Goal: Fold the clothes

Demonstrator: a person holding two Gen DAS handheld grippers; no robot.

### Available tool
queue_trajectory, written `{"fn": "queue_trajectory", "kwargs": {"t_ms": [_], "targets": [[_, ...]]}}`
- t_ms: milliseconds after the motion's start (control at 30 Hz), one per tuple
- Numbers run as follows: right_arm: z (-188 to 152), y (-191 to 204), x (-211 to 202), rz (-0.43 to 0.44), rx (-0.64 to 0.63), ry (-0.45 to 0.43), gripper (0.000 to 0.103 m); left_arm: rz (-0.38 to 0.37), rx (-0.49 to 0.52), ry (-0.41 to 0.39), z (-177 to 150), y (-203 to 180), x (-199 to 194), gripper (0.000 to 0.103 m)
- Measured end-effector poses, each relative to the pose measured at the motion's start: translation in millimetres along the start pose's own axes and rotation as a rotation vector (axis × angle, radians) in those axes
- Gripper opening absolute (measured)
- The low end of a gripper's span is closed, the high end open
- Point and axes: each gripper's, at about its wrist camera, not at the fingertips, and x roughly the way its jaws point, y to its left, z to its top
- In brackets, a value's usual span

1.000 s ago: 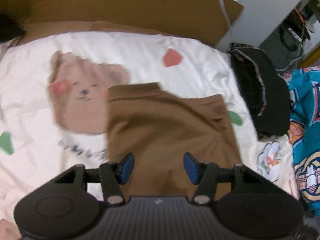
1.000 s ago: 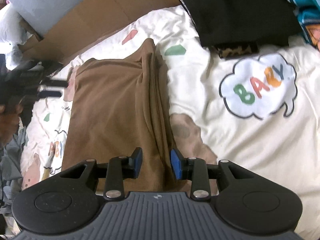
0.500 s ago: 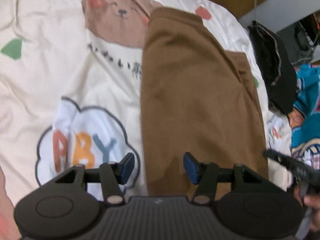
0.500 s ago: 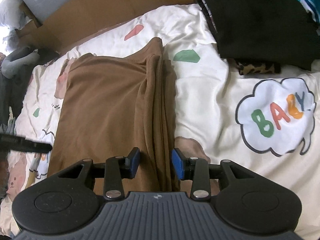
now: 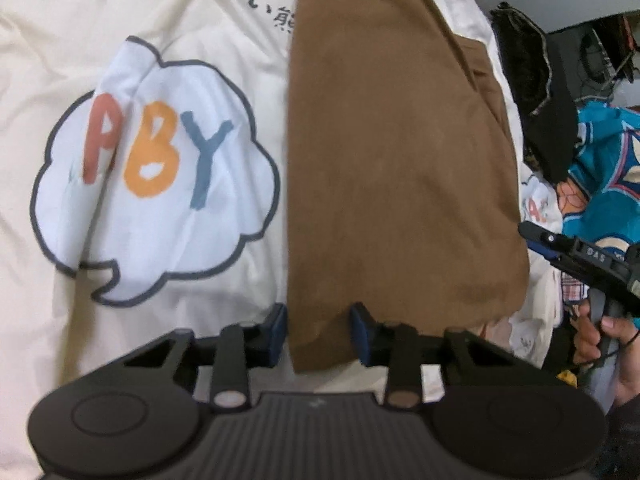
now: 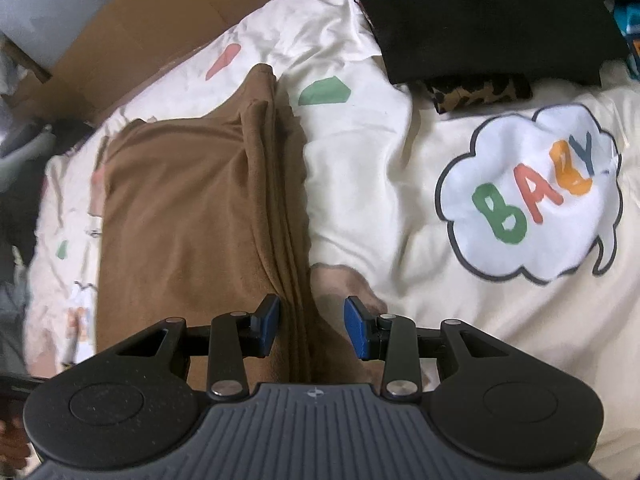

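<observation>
A brown garment (image 5: 400, 160) lies folded lengthwise on a cream bedsheet (image 5: 160, 40). My left gripper (image 5: 319, 330) is open, its blue pads straddling the garment's near left corner. In the right wrist view the same garment (image 6: 192, 220) shows its bunched folded right edge. My right gripper (image 6: 311, 326) is open around that edge at the near end. The right gripper also shows at the right edge of the left wrist view (image 5: 580, 260), held in a hand.
The sheet has printed "BABY" clouds (image 5: 156, 172) (image 6: 532, 200). A black garment (image 6: 480, 16) and a teal patterned cloth (image 5: 608, 184) lie to the right. Cardboard (image 6: 160, 20) borders the far side of the bed.
My left gripper has moved down to the garment's near left corner. My right gripper has opened wider and moved closer to the folded right edge.
</observation>
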Motion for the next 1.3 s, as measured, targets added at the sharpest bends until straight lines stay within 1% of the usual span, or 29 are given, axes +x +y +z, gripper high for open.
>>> {"fn": "queue_trajectory", "kwargs": {"t_ms": [67,133,200,233,367,500,600,633,667,733,800,900,967,1067,1133,1200,1300], "targets": [[-1.7,-3.5,-5.5,0.031,0.011,0.017,0.043,-0.009,0.009,0.004,0.1,1.5,-4.2,0.032],[-6.1,-3.4,-9.8,0.056,-0.005,0.035,0.045,-0.018,0.014,0.004,1.0,3.9,-8.6,0.032],[-11.1,-3.1,-13.1,0.075,-0.022,0.051,0.051,-0.021,0.015,0.000,1.9,7.1,-10.8,0.032],[-13.9,-3.2,-13.3,0.080,-0.025,0.060,0.055,-0.026,0.013,0.000,1.9,8.4,-10.8,0.032],[-24.1,-2.9,-6.1,0.091,-0.034,0.119,0.057,-0.048,0.009,0.001,-1.6,8.9,-3.7,0.032],[-32.9,-0.6,4.1,0.080,-0.055,0.165,0.059,-0.048,0.020,0.003,-1.9,9.7,4.9,0.032],[-38.2,-0.9,8.7,0.039,-0.097,0.171,0.057,-0.058,0.022,0.010,-0.1,10.9,6.0,0.032],[-39.1,-2.9,9.9,0.036,-0.097,0.173,0.053,-0.062,0.022,0.012,0.5,11.3,6.4,0.032],[-39.5,-5.9,11.2,0.038,-0.089,0.178,0.045,-0.065,0.023,0.014,1.1,11.7,6.8,0.032],[-39.3,-12.1,13.6,0.048,-0.067,0.189,0.040,-0.072,0.024,0.019,2.3,12.5,7.5,0.032],[-39.0,-17.4,15.2,0.057,-0.048,0.198,0.039,-0.064,0.040,0.024,2.2,11.7,7.7,0.031],[-39.0,-20.5,14.2,0.057,-0.040,0.206,0.038,-0.030,0.091,0.030,-0.1,3.9,4.4,0.029],[-39.5,-18.3,11.7,0.042,-0.062,0.208,0.038,-0.020,0.105,0.032,-0.6,3.1,3.7,0.028],[-39.1,-13.5,6.7,0.019,-0.096,0.217,0.038,-0.011,0.093,0.048,-0.1,4.8,0.2,0.026],[-37.8,-8.4,1.1,0.009,-0.121,0.219,0.038,0.015,0.106,0.068,1.5,2.7,-5.5,0.025],[-35.7,-2.4,-6.3,0.006,-0.143,0.210,0.038,0.046,0.129,0.080,6.3,-2.2,-15.2,0.022],[-28.1,7.6,-17.2,0.024,-0.178,0.186,0.039,0.059,0.145,0.030,18.7,-4.4,-40.4,0.022]]}}
